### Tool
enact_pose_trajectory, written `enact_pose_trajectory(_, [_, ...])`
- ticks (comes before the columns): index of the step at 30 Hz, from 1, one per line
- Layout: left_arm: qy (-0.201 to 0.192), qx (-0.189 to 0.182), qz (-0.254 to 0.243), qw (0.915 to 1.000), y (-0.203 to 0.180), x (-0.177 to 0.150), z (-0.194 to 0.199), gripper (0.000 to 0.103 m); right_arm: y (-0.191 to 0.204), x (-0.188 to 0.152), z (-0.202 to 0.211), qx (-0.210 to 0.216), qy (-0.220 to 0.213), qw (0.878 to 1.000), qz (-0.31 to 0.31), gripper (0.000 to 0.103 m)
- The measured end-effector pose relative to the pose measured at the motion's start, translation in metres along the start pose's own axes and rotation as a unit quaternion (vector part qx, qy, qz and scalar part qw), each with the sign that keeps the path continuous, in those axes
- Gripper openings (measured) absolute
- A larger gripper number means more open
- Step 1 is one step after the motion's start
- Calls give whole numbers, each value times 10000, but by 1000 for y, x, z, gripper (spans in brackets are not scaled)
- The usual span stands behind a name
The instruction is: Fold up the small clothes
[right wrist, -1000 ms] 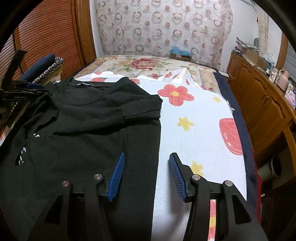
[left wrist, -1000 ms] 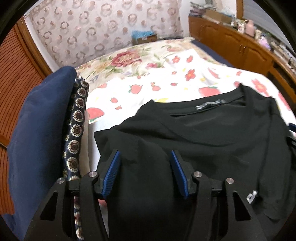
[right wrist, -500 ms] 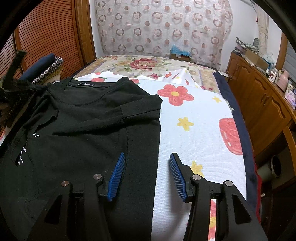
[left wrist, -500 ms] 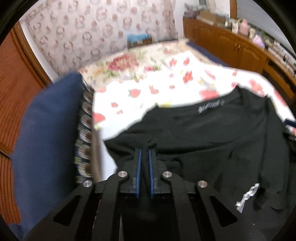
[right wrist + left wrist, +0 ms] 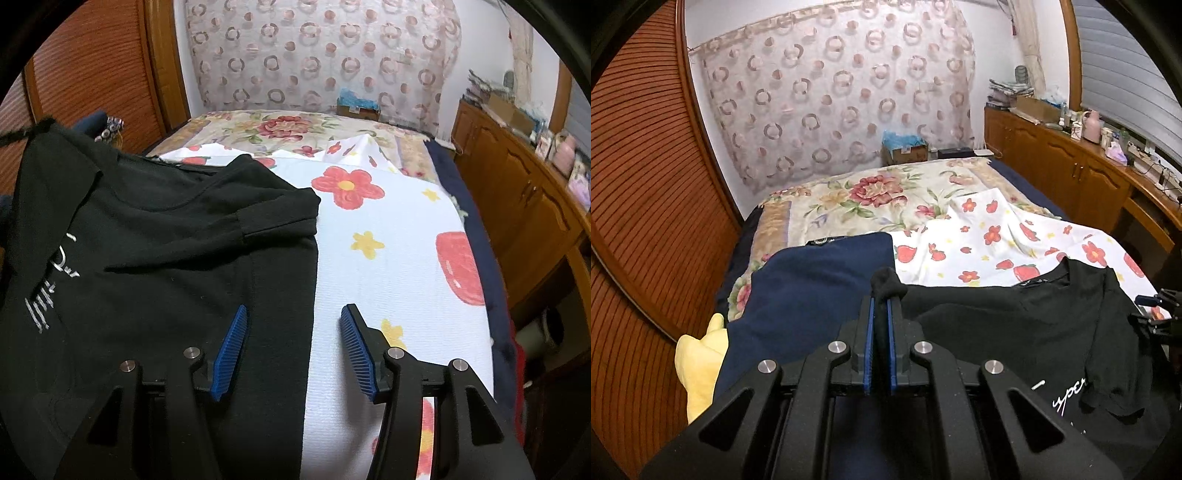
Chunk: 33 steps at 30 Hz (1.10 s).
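A black T-shirt with white lettering lies on the flowered sheet. My left gripper is shut on a bunch of its left side, and black cloth sticks out above the blue pads. In the right wrist view that side of the T-shirt is raised at the far left, showing the lettering. My right gripper hovers low over the shirt's right edge. Its jaws are opening, with the edge of the cloth between them and the pads apart from it. It also shows as the right gripper at the frame edge.
A folded navy garment and a yellow cloth lie left of the shirt. The white flowered sheet is bare to the right. A wooden cabinet runs along the right, a slatted wooden door along the left.
My left gripper has shut on the shirt's left side and lifted it up and inward, exposing the white lettering. The right gripper has kept its place.
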<state>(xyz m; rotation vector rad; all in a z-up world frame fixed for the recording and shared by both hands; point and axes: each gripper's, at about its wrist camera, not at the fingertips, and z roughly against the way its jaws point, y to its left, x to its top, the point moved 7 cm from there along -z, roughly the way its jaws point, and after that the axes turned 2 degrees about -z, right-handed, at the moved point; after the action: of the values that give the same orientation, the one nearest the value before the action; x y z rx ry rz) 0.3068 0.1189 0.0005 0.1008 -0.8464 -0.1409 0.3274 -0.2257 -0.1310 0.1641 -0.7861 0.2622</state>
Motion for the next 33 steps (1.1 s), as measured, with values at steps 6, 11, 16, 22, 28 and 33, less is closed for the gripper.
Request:
enact_pose_trajectory(6, [-98,-178,-17,9998,-11,-7,3,7,-11,14,-10,73,117,9998,-173,55])
enact_pose_trajectory(11, [-176,-349,-60,9992,-21,-14,9,7,-12,36,-30,46,242,9996,-168,55])
enact_pose_trajectory(16, [-211,-434,-105,9988,-25,-18,14,7,0,55,-48,90,362,9992,-154,47])
enact_pose_trajectory(22, [-394,-494,-91,9980,-22,-25,32,7,12,61,-52,168,304,9994,-37,8])
enact_pose_trajectory(28, [-730,-668,63,9951,-23,-45,86,7,17,64,28,217,-537,9982,160,7])
enact_pose_trajectory(33, [-1012,-840,141,9912,-27,-72,137,7,28,33,114,459,-1042,9929,346,7])
